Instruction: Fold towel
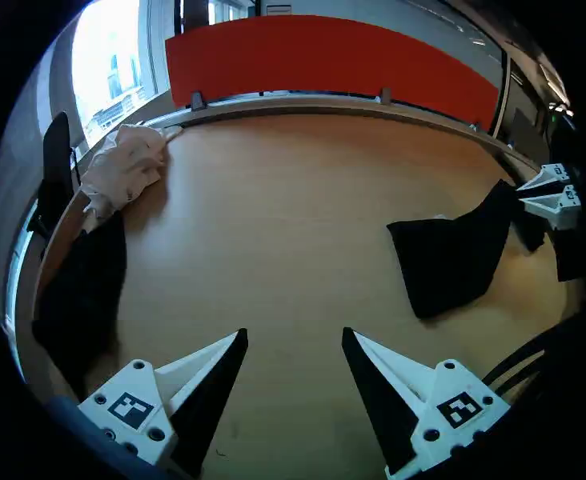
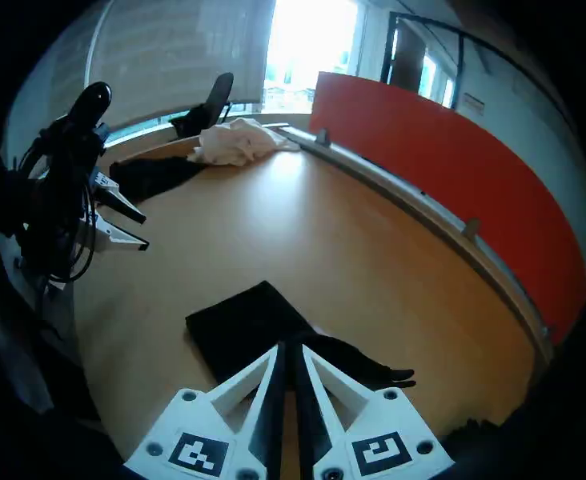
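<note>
Two hand-held grippers over a wooden table (image 1: pixel 293 216), seen from each gripper's own camera. In the left gripper view, the left gripper (image 1: pixel 294 332) hangs above bare tabletop with its fingers spread wide apart and nothing between them. The black towel (image 1: pixel 449 256) lies to the right on the table, partly doubled over, one corner drawn up off the surface to the right gripper (image 1: pixel 523 196), which pinches it at the far right. In the right gripper view, the right gripper (image 2: pixel 290 346) shows its two fingers brought almost together, clamped on dark fabric, with the black towel (image 2: pixel 241 324) spread on the table (image 2: pixel 309 232) just ahead of the tips. The left gripper (image 2: pixel 145 234) appears at the left of that view, fingers parted, cables looped about its body. At the far left corner of the table rests a crumpled cream cloth (image 1: pixel 125 164), and beside it, nearer, a second dark cloth (image 1: pixel 85 288) lies along the table edge. A red partition (image 1: pixel 333 52) runs along the far edge.
</note>
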